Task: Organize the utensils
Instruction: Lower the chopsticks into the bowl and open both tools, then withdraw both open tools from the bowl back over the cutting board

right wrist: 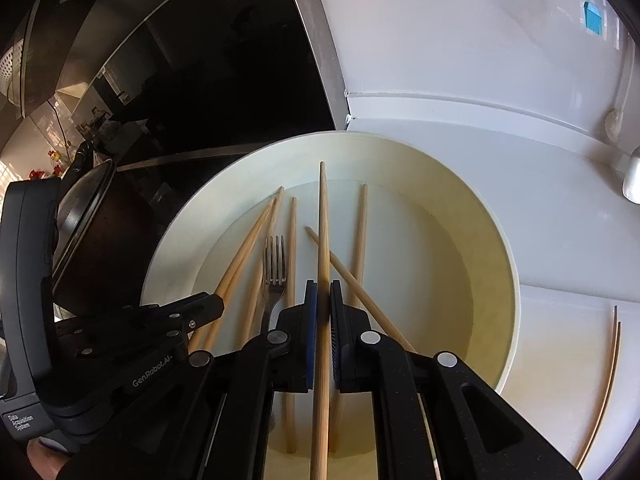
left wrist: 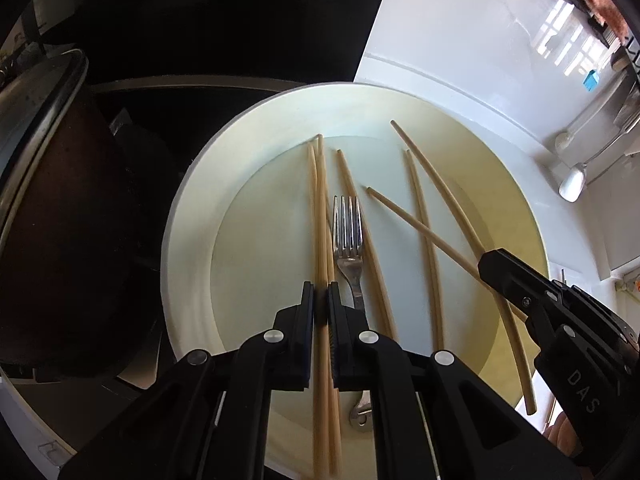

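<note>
Each handheld black plastic left gripper (left wrist: 321, 292) and black plastic right gripper (right wrist: 323, 290) has two flat, slab-like fingers on angular linkage arms pinned with round silver rivets. The finger pads show blue along their edges, one ribbed with fine ridges. Seen from the other side, the right unit's body carries white letters "DAS", with small dark screws near its tip. The left unit reads "GenRobot.AI" along an arm, and its dark grey housing is labelled "Data Acquisition System" (small white print).
</note>
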Demonstrator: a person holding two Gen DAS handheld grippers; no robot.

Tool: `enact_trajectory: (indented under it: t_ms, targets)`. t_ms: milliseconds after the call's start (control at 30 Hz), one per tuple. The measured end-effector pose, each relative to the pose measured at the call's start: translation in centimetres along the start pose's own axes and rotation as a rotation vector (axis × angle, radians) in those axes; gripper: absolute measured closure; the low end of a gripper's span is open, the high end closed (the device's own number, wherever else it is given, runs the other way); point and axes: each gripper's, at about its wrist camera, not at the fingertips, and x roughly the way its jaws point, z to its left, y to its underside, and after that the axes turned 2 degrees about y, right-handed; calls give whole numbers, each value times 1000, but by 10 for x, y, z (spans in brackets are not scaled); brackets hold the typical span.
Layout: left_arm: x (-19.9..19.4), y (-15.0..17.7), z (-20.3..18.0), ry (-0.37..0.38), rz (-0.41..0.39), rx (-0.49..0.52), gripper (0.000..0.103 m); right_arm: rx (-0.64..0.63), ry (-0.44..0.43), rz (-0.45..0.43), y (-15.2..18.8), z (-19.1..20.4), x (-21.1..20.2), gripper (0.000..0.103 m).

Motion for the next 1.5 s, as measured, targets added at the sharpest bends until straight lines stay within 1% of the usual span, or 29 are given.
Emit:
enact_trajectory:
  t_ms: [300, 367, 500, 567, 600, 633, 667, 733, 767, 800, 833, 867, 967, 1067, 1167, 1200, 1267, 1367, 1500]
  targets:
    - [29, -7, -6, -22, 46, 14, 95, 24, 40, 74, 1, -11, 29, 97]
    - [30, -7, -6, -28, 44, 18, 95, 35, 37, 88, 3, -14, 36, 97]
    - [28, -9, -7, -34, 39, 19, 95, 16, 52, 92, -1, -12, 42, 97]
    - [26, -9, -7, -39, 34, 17, 93, 21, 39, 102, -4, -13, 45, 96]
    - [25, -9, -6, -39, 34, 16, 90, 26, 29, 114, -5, -14, 46, 96]
    - [24, -9, -6, -37, 32, 13, 87, 32, 21, 120, -6, -15, 46, 89]
    - [21, -8, -5, -35, 31, 10, 83, 39, 25, 123, -7, -17, 44, 75]
    - [16, -8, -2, -37, 24, 9, 76, 55, 42, 87, -9, -21, 33, 60]
    - [13, -7, -2, -39, 20, 7, 68, 60, 30, 56, -9, -23, 24, 60]
    - [9, -7, -2, -39, 12, 4, 54, 63, 22, 37, -7, -23, 16, 60]
    - [5, -6, -2, -42, -2, -2, 47, 65, 17, 22, -7, -25, 11, 60]
    - [1, -5, -2, -46, -18, -6, 38, 67, 18, 11, -7, -27, 6, 60]
    - [-10, -3, -3, -47, -41, -12, 35, 79, 8, -20, -3, -33, -11, 60]
    - [-20, 1, -7, -50, -54, -18, 28, 99, -15, -56, 6, -41, -31, 58]
    - [-32, 6, -10, -58, -75, -17, 23, 118, -10, -90, 20, -53, -54, 55]
    - [-36, 7, -11, -59, -82, -19, 19, 123, -8, -97, 25, -57, -61, 55]
    - [-44, 13, -15, -61, -98, -30, 16, 136, 3, -111, 34, -66, -75, 54]
    - [-57, 22, -19, -60, -114, -36, 15, 155, 10, -133, 47, -78, -93, 54]
    - [-67, 32, -41, -66, -128, -17, 15, 163, 29, -165, 66, -91, -116, 54]
